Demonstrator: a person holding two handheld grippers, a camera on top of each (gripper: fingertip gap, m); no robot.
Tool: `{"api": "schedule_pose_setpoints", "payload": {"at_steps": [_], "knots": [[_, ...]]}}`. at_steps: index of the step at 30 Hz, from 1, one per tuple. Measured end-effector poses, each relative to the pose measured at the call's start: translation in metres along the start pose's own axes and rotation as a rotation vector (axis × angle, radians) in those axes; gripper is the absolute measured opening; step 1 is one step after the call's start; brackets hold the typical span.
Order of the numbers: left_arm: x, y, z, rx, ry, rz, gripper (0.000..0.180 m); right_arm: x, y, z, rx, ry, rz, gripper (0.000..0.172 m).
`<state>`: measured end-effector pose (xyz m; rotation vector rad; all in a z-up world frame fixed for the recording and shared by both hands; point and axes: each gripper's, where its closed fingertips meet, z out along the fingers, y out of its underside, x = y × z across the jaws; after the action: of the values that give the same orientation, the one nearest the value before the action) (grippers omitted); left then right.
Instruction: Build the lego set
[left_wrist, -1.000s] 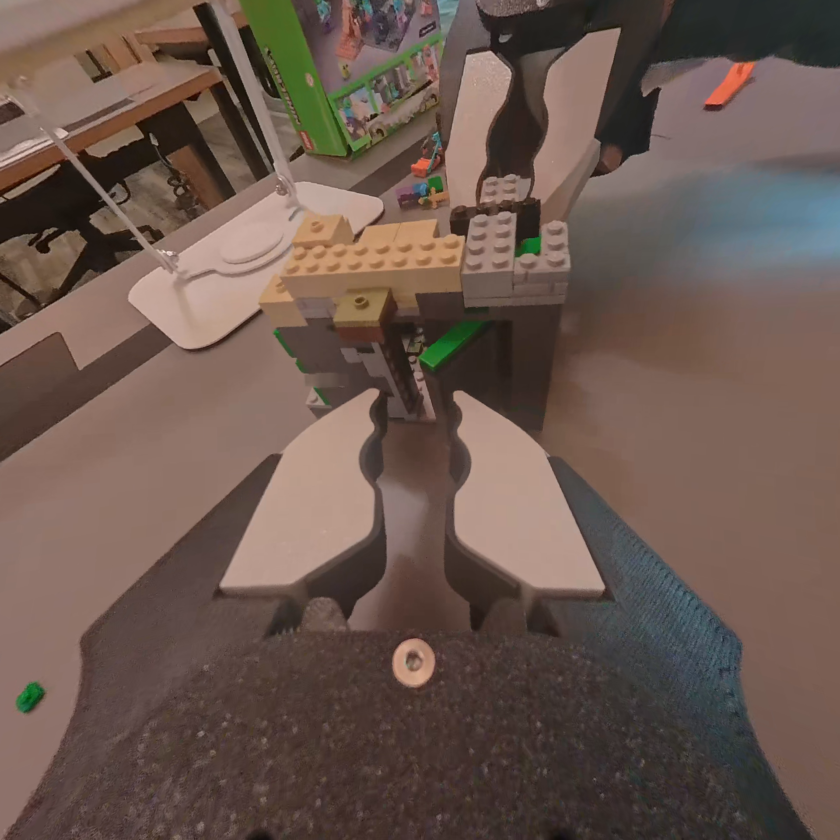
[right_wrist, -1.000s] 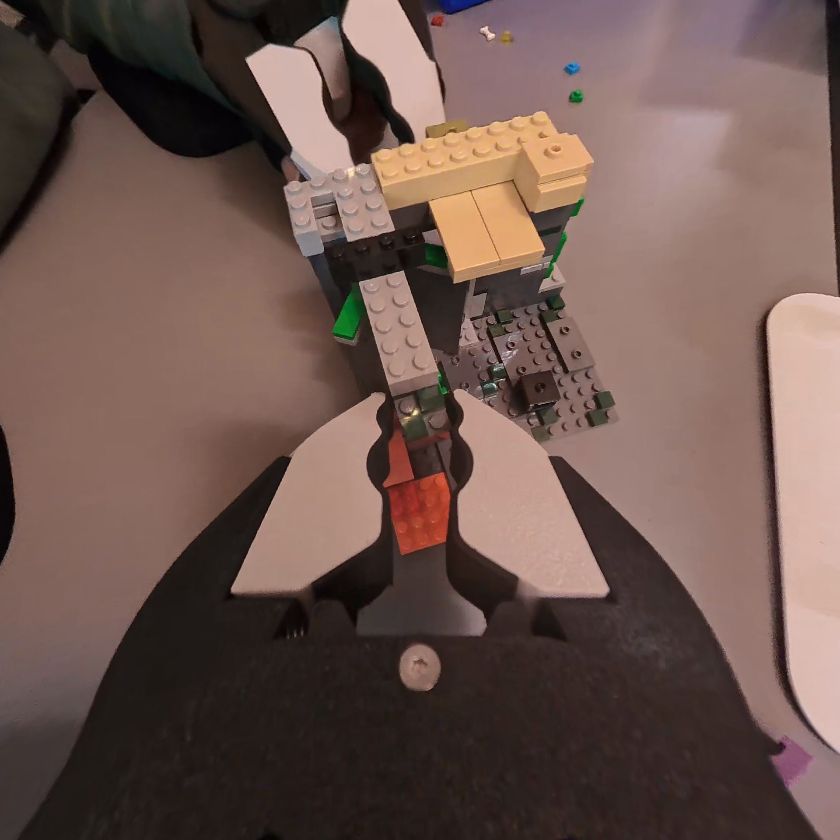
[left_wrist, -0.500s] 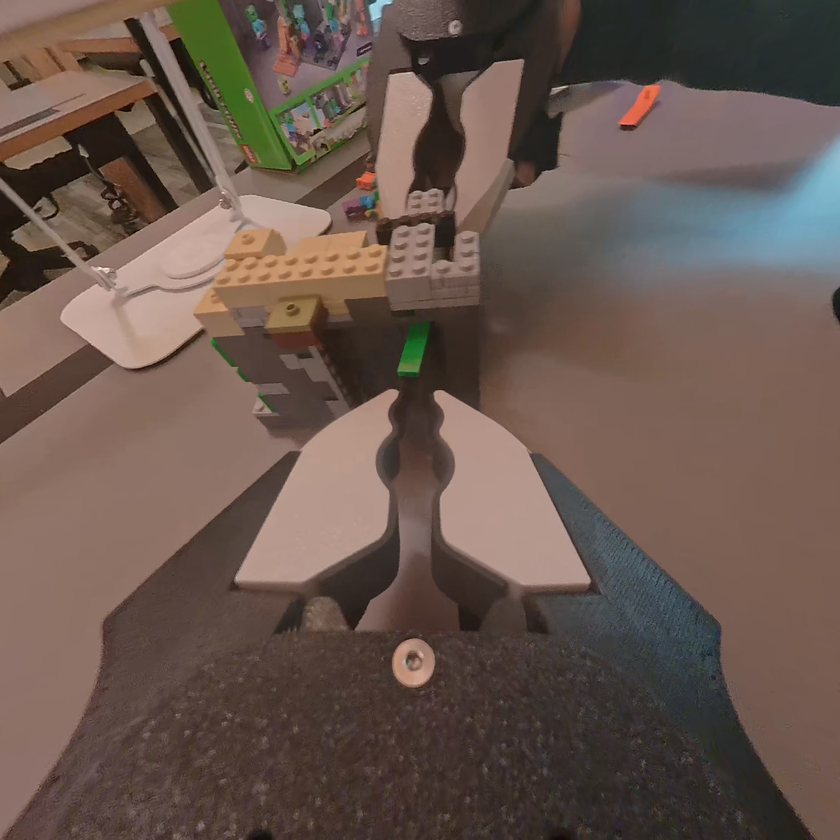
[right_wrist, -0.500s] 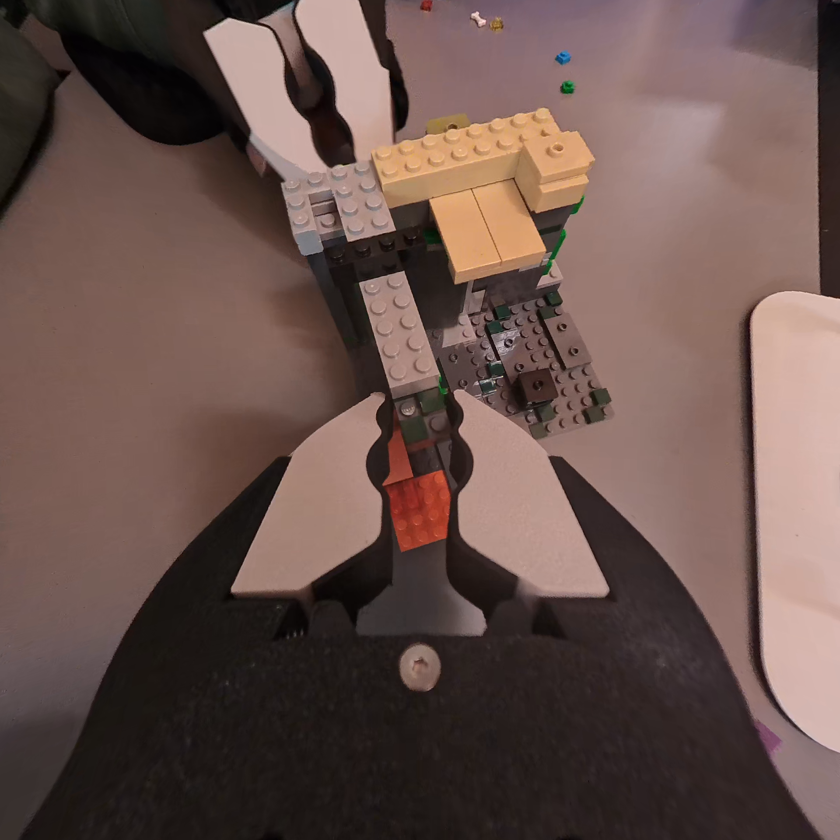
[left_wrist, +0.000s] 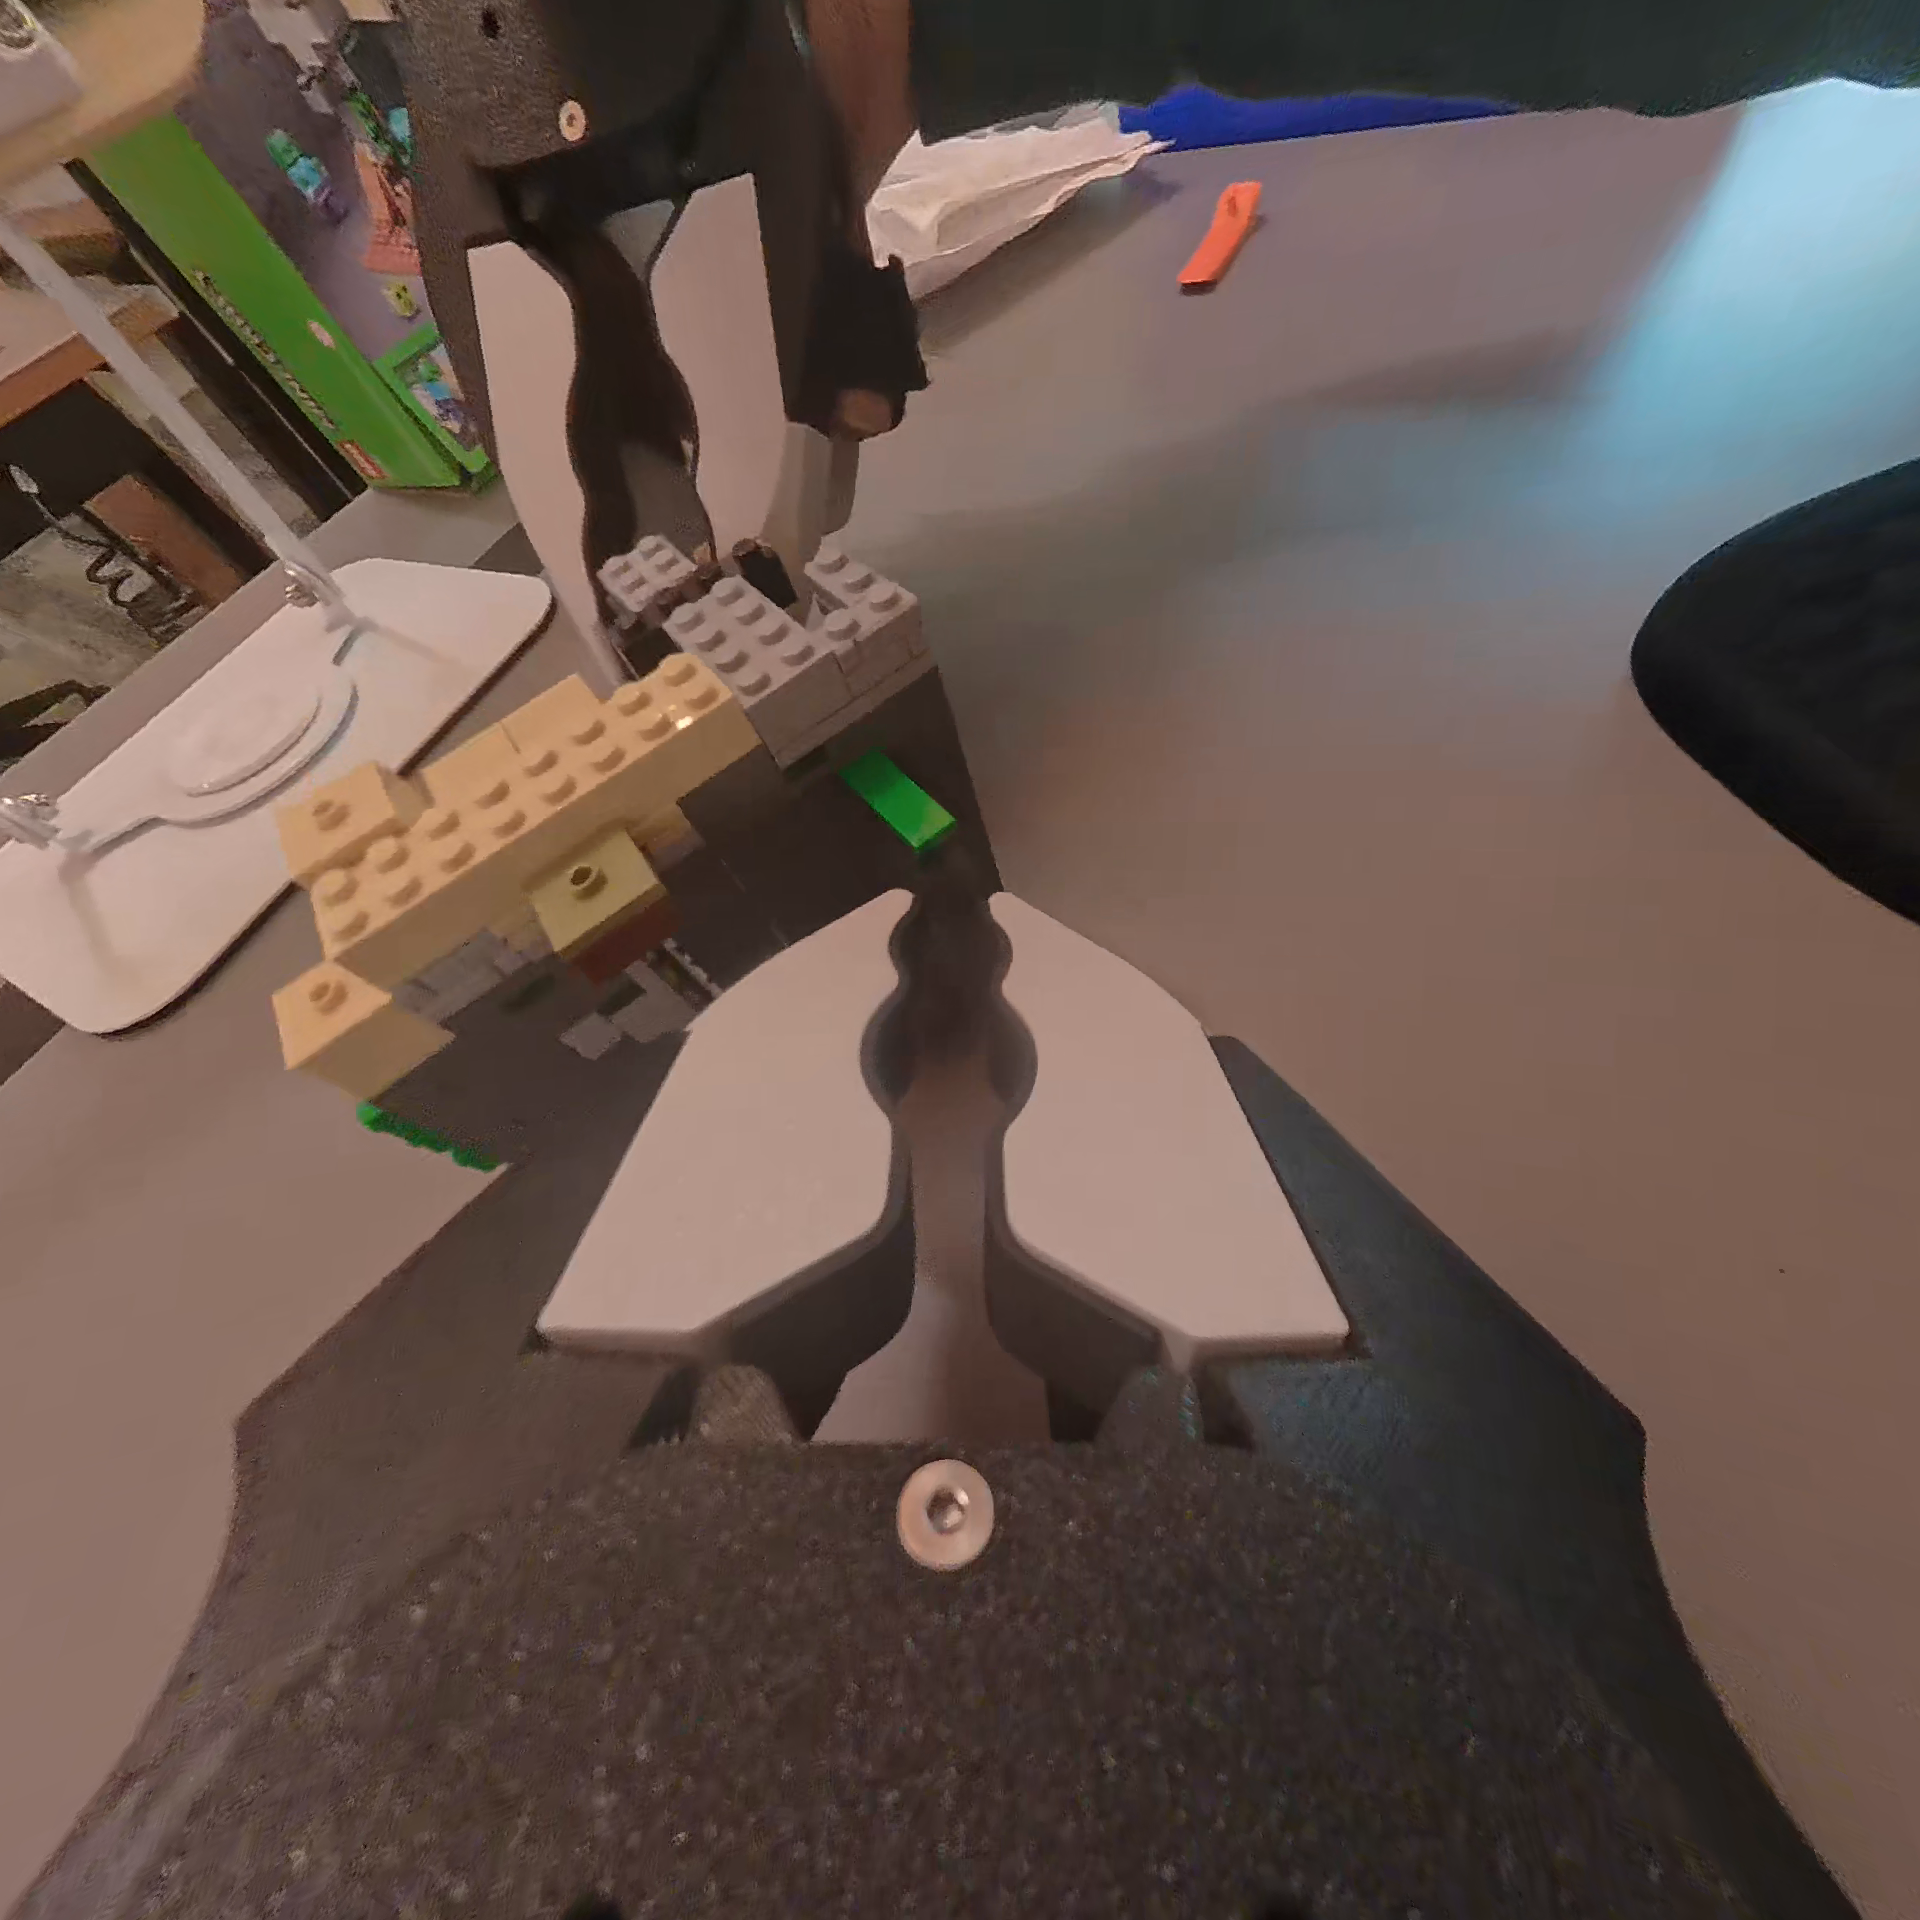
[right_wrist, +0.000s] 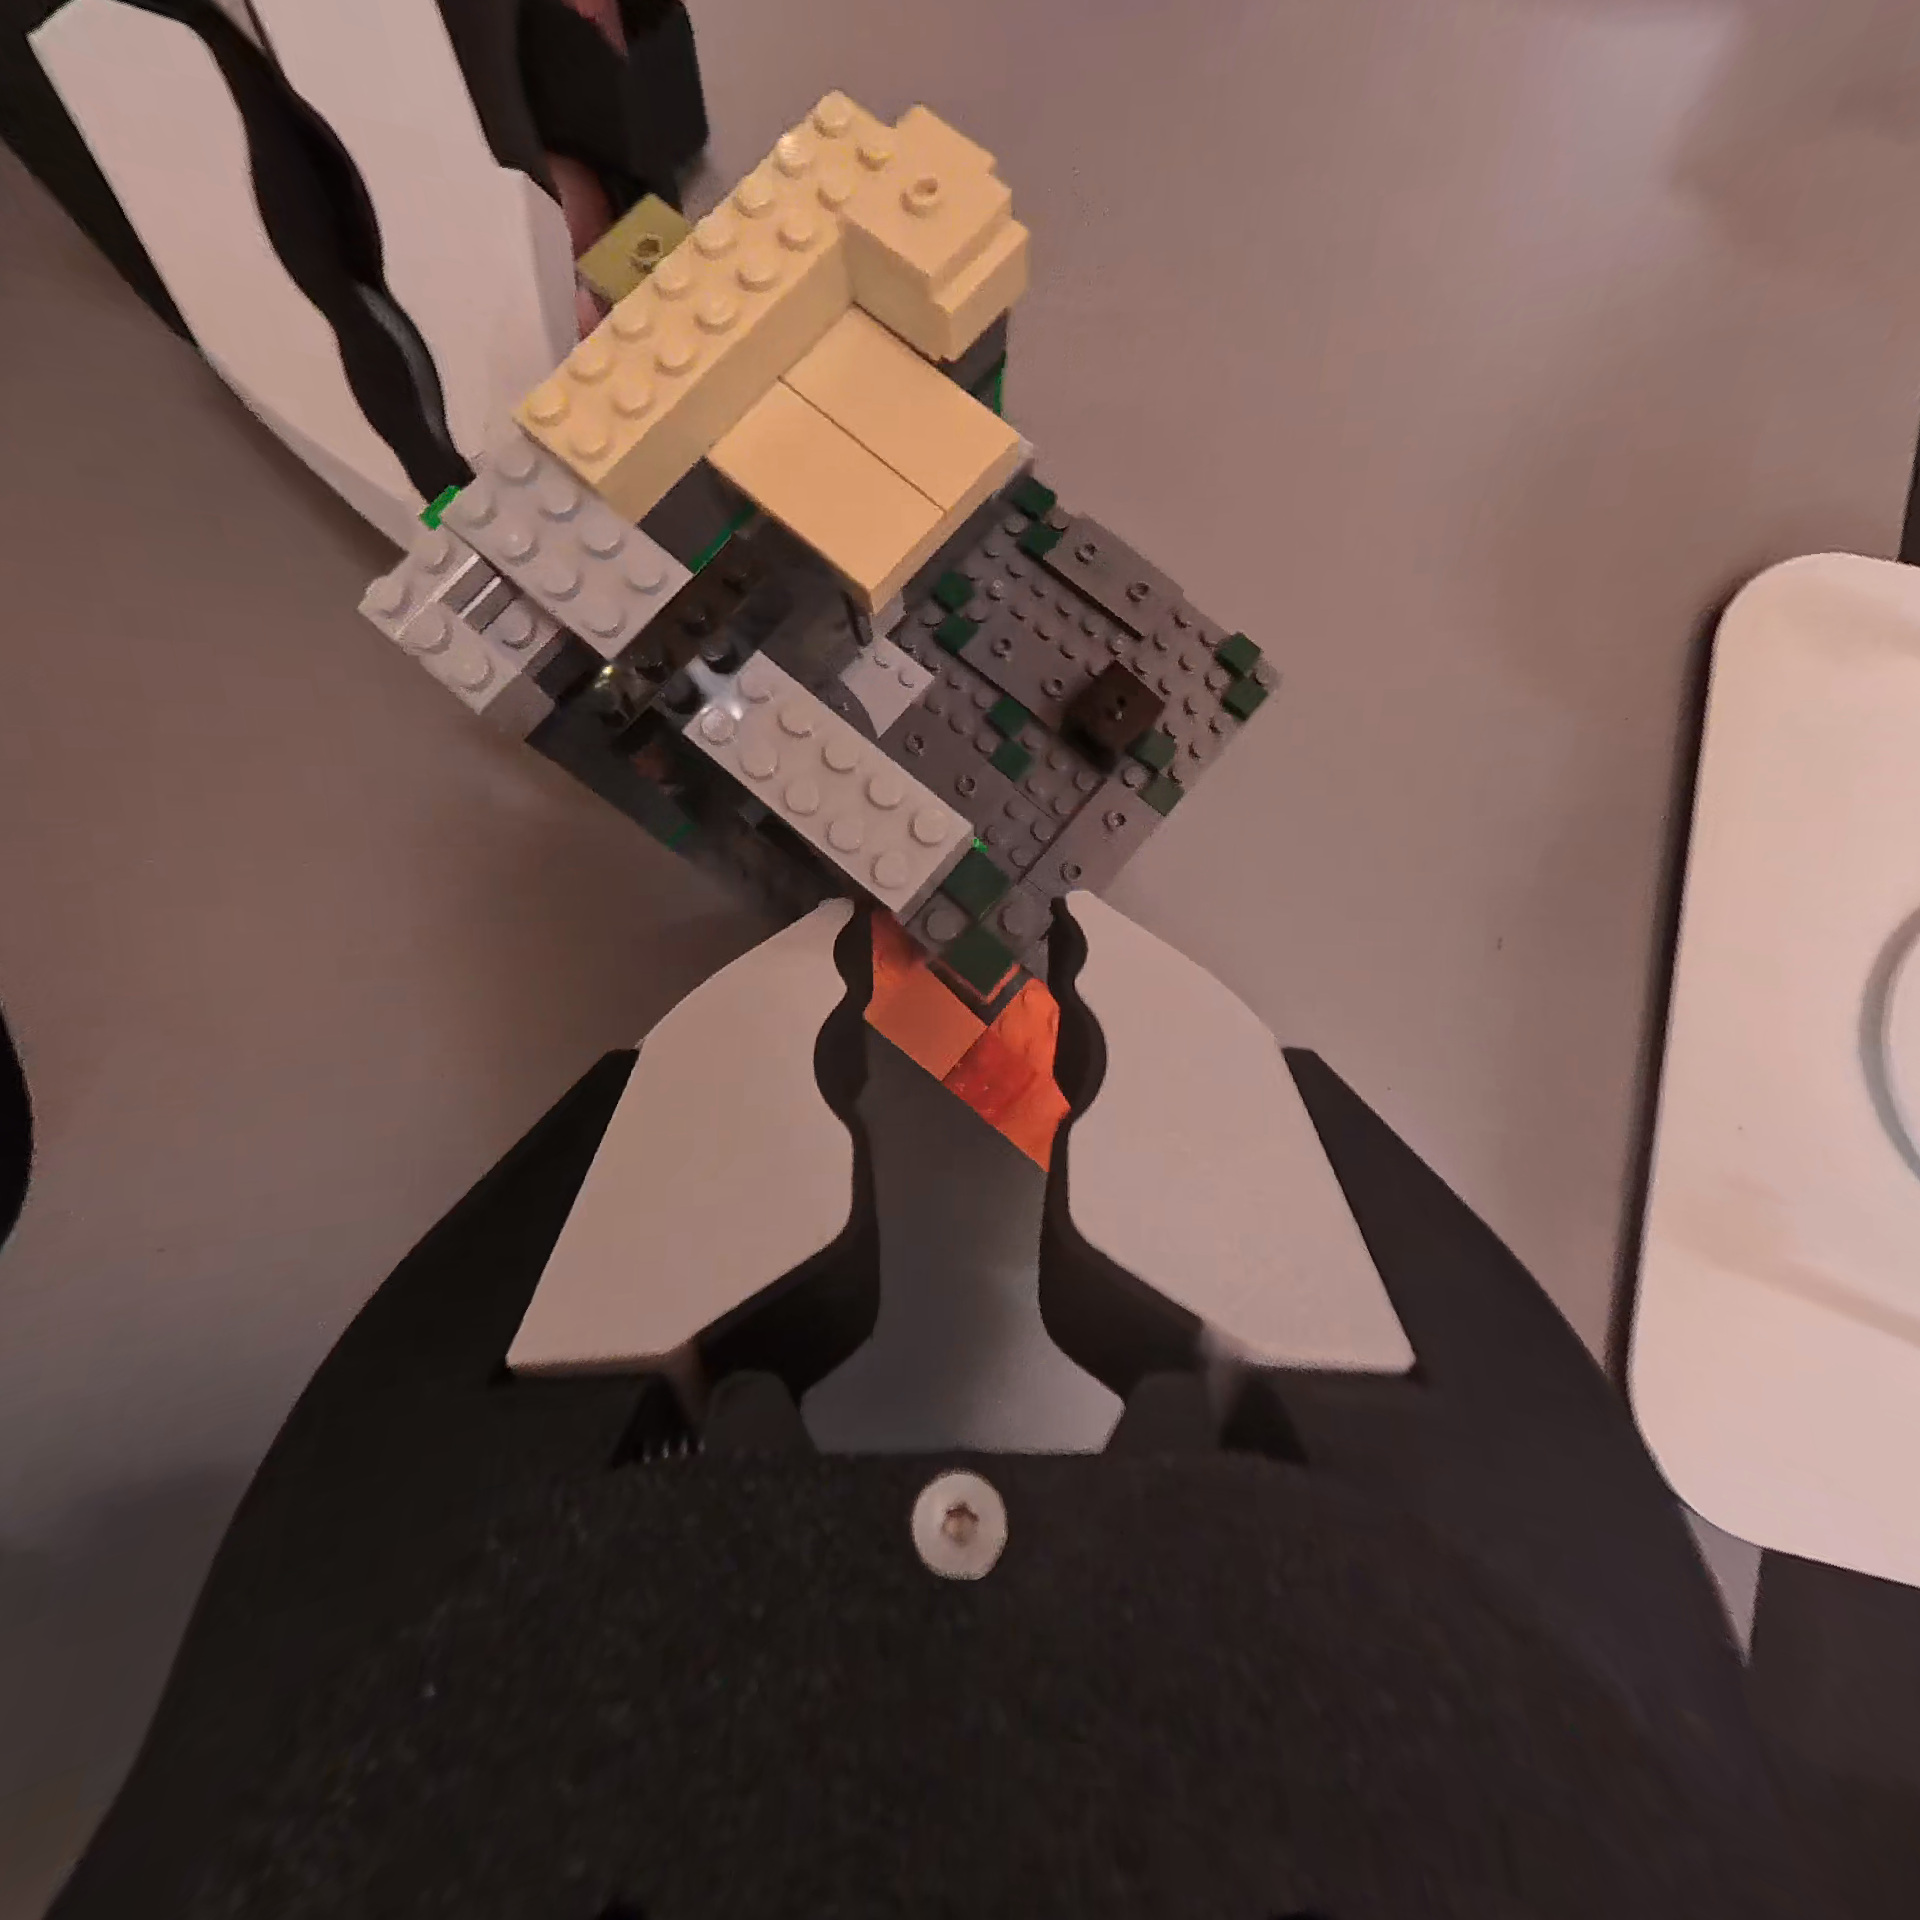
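**Q:** Where is the brick model (right_wrist: 790, 499)?

**A:** It is on the grey table (left_wrist: 1351, 727), between the two tools. Tan bricks (right_wrist: 707, 312) form its top. Light grey bricks (left_wrist: 769, 644) are beside them. A studded dark grey baseplate (right_wrist: 1091, 665) extends from its foot.

**Q:** What is the state of the left tool (left_wrist: 951, 899)?

**A:** It is closed to a narrow slit. Its tips are at the outer end of a green plate (left_wrist: 896, 802). This plate projects from the dark wall of the model, below the light grey bricks. The contact of the pads with the plate is not clearly visible.

**Q:** What is the state of the right tool (right_wrist: 956, 914)?

**A:** It is on the opposite side of the model. Its fingers are apart and straddle the model's orange corner (right_wrist: 977, 1039). Both inner faces are against that corner, so this tool grips the model.

**Q:** What other items are near the model?

**A:**
- A white stand base (left_wrist: 208, 779) is on the table beside the model, on its tan side.
- A green box (left_wrist: 281, 312) stands beyond the stand base.
- An orange piece (left_wrist: 1221, 234) and crumpled white paper (left_wrist: 997, 187) are well beyond the model, behind the right tool.
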<state>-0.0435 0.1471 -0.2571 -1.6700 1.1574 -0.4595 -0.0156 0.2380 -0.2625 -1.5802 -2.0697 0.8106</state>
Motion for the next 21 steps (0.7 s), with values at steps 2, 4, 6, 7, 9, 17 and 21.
{"api": "schedule_pose_setpoints", "payload": {"at_steps": [2, 4, 6, 7, 9, 17, 21], "knots": [[0.0, 0.0, 0.0, 0.005, 0.0, -0.003, 0.009, 0.0, 0.0, -0.002, -0.005, 0.027, 0.006, 0.032], [0.0, -0.003, -0.004, 0.026, 0.0, -0.022, 0.009, -0.001, -0.002, -0.007, 0.021, 0.059, 0.02, 0.031], [-0.003, -0.007, -0.009, 0.049, -0.011, -0.034, 0.009, -0.003, -0.008, -0.018, 0.086, 0.104, 0.042, 0.03], [-0.004, -0.01, -0.012, 0.063, -0.019, -0.038, 0.009, -0.003, -0.011, -0.024, 0.123, 0.129, 0.057, 0.03], [-0.007, -0.016, -0.018, 0.096, -0.039, -0.048, 0.008, -0.004, -0.019, -0.038, 0.196, 0.202, 0.076, 0.031], [-0.056, -0.04, -0.056, 0.265, -0.278, -0.133, 0.0, 0.009, -0.04, -0.103, 0.532, 0.679, 0.255, 0.024], [-0.084, -0.039, -0.074, 0.307, -0.412, -0.177, 0.0, 0.021, -0.025, -0.136, 0.624, 0.985, 0.385, 0.001]]}}
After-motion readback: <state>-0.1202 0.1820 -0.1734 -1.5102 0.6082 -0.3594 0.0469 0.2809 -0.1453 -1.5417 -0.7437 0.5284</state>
